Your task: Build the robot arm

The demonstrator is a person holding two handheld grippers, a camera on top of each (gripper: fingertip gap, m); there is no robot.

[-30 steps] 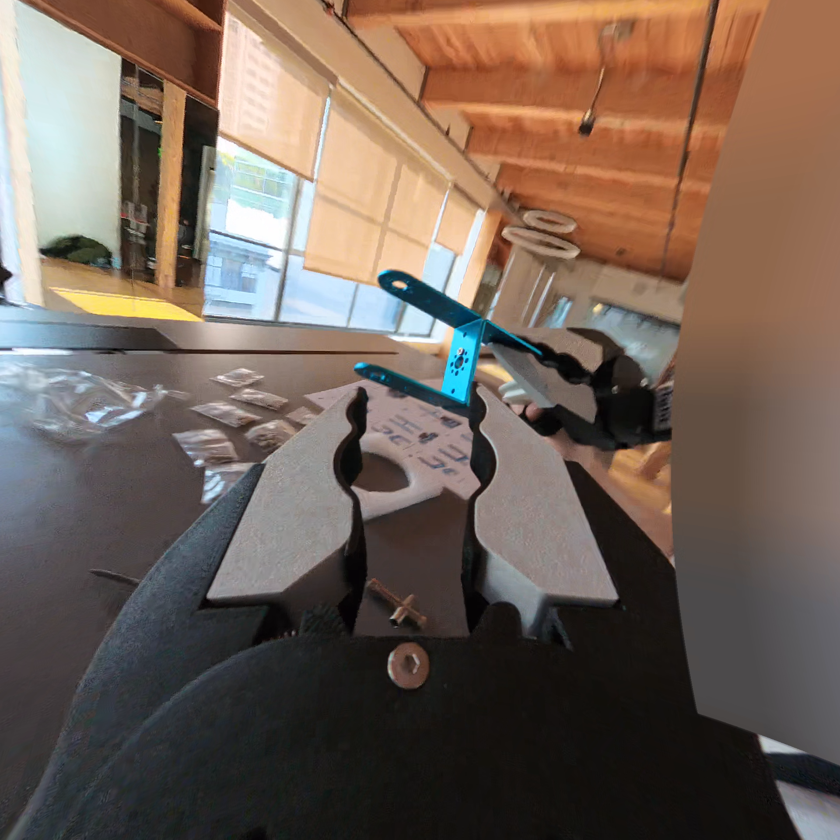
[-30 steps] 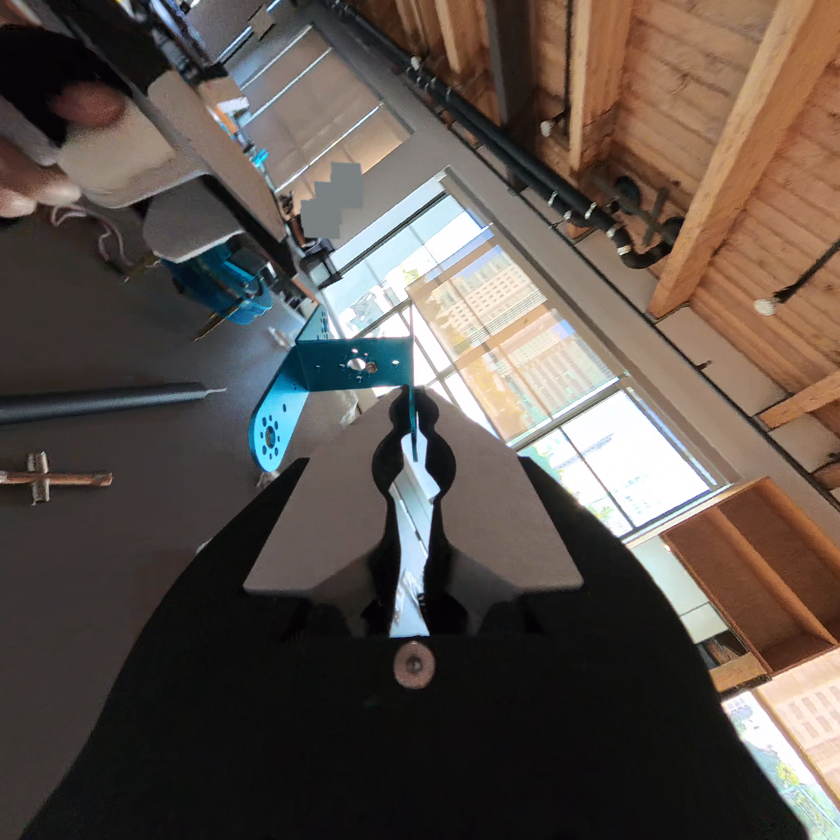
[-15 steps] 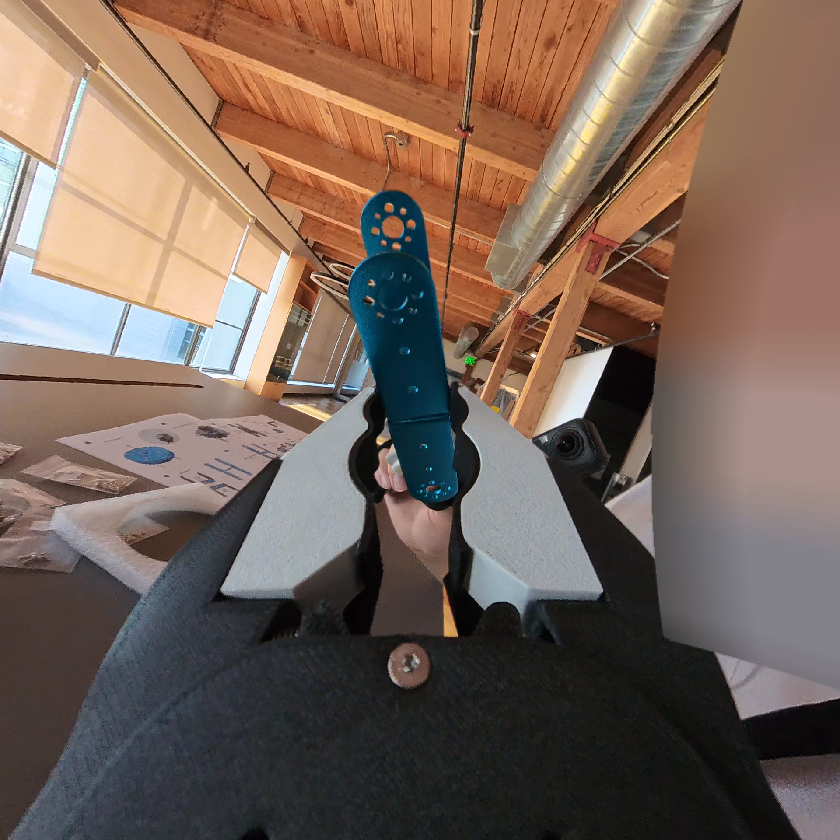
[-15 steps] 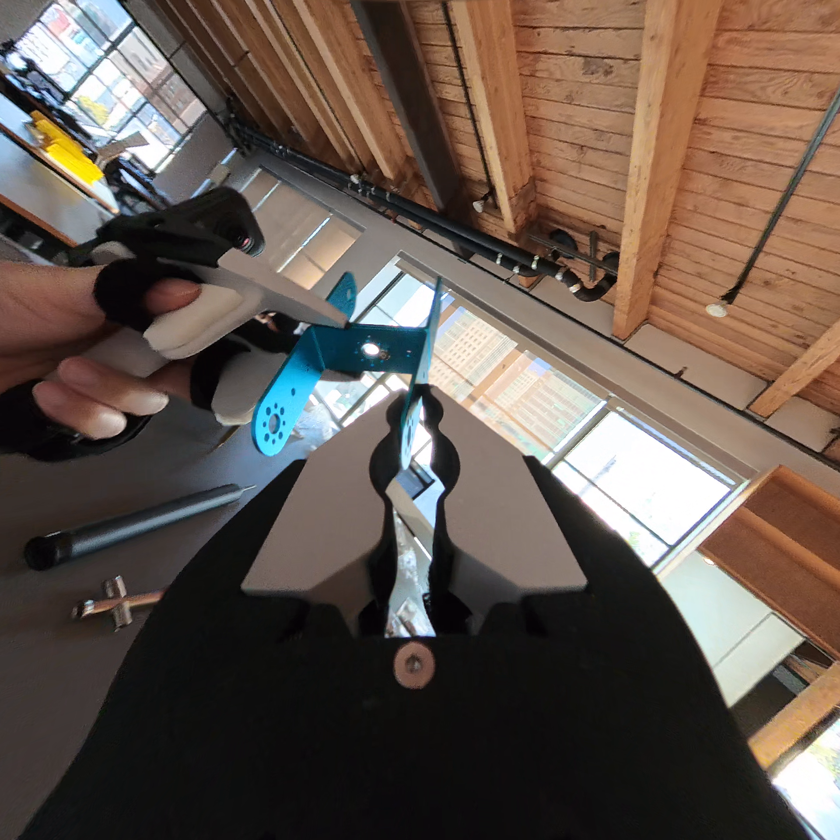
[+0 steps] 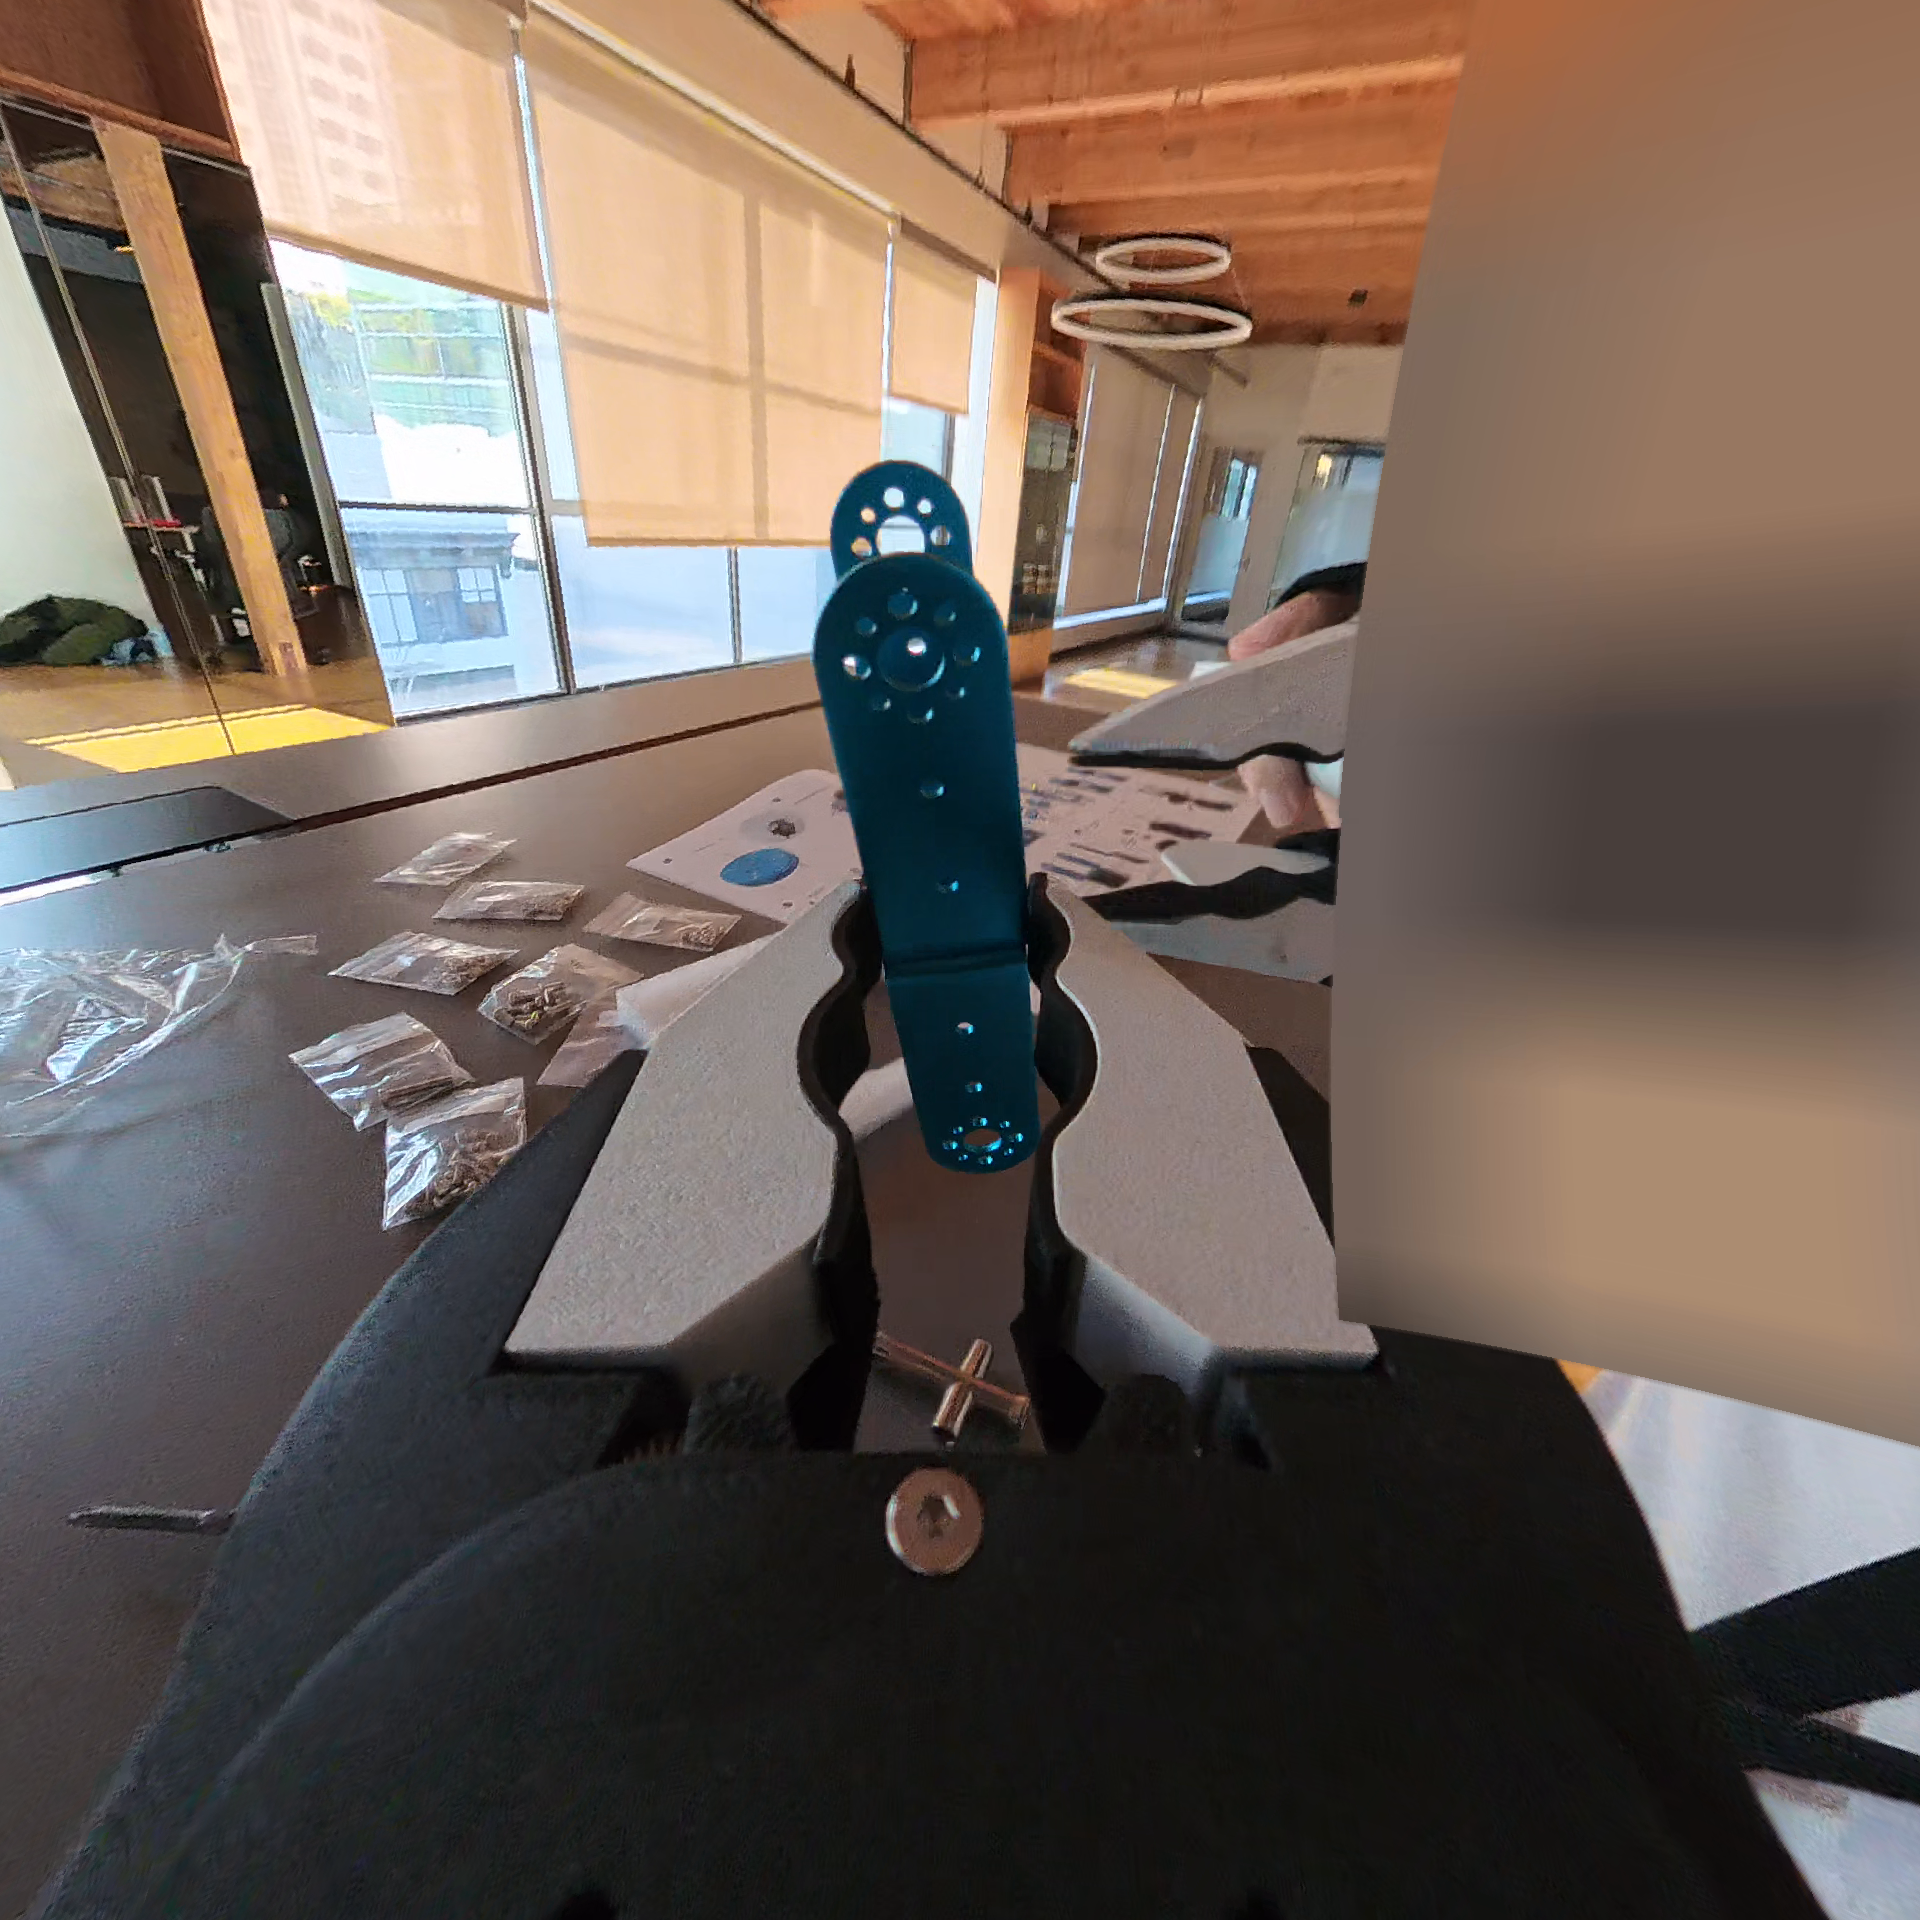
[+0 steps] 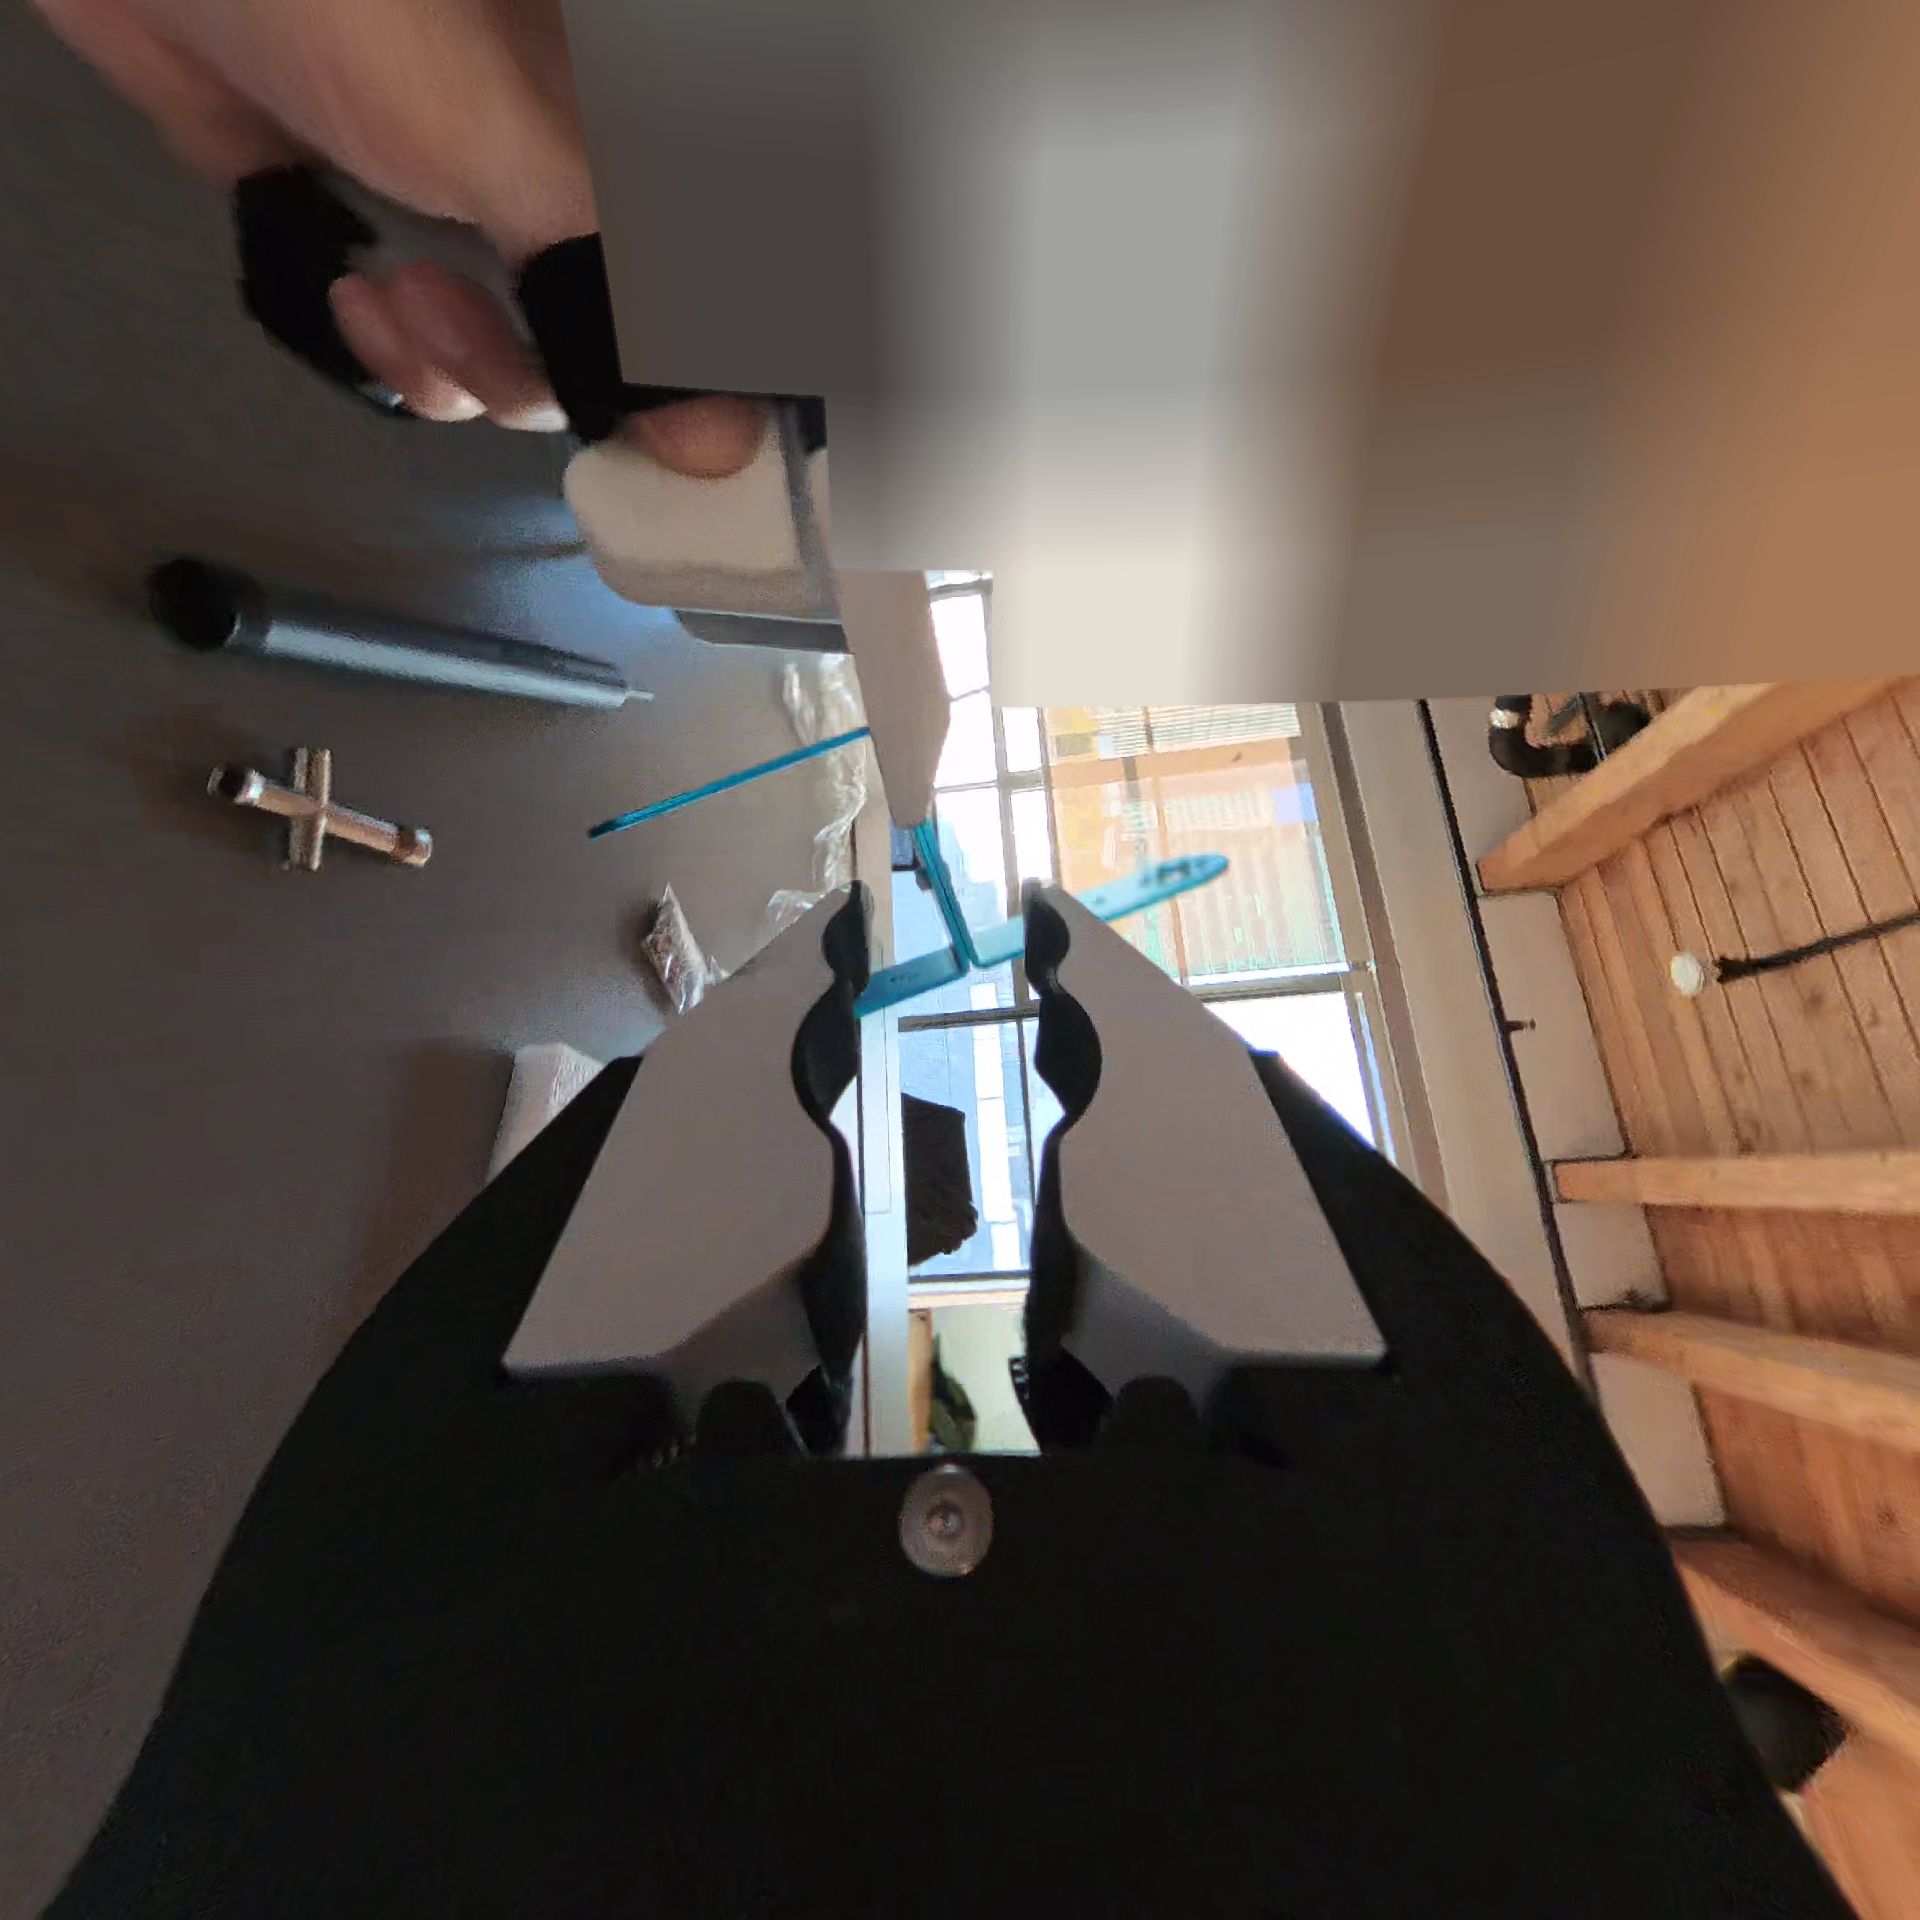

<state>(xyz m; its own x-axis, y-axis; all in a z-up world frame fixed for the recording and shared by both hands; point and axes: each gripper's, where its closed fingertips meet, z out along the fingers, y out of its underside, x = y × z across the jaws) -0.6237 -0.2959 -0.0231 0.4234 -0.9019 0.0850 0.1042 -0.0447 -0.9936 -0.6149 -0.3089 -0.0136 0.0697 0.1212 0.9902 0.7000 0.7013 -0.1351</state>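
A blue U-shaped metal bracket (image 5: 914,727) with rings of holes stands upright between the fingers of my left gripper (image 5: 940,904), which is shut on its base. My right gripper (image 6: 940,904) is open and empty, with the bracket (image 6: 1143,888) just beyond its fingertips. In the right wrist view a white finger (image 6: 904,717) of the left gripper comes down onto the bracket, with a person's hand behind it. In the left wrist view the right gripper (image 5: 1122,800) sits off to the right, apart from the bracket.
On the dark table (image 5: 208,1299) lie several small bags of screws (image 5: 447,1143), crumpled clear plastic (image 5: 94,997), a printed sheet (image 5: 758,842), white foam (image 5: 675,997), a metal cross wrench (image 6: 317,810) and a grey screwdriver (image 6: 395,649). My left and right fingertips are right by each other.
The right gripper has opened, let go of the bracket and drawn back. The left gripper now holds it alone and has tilted back down towards the table.
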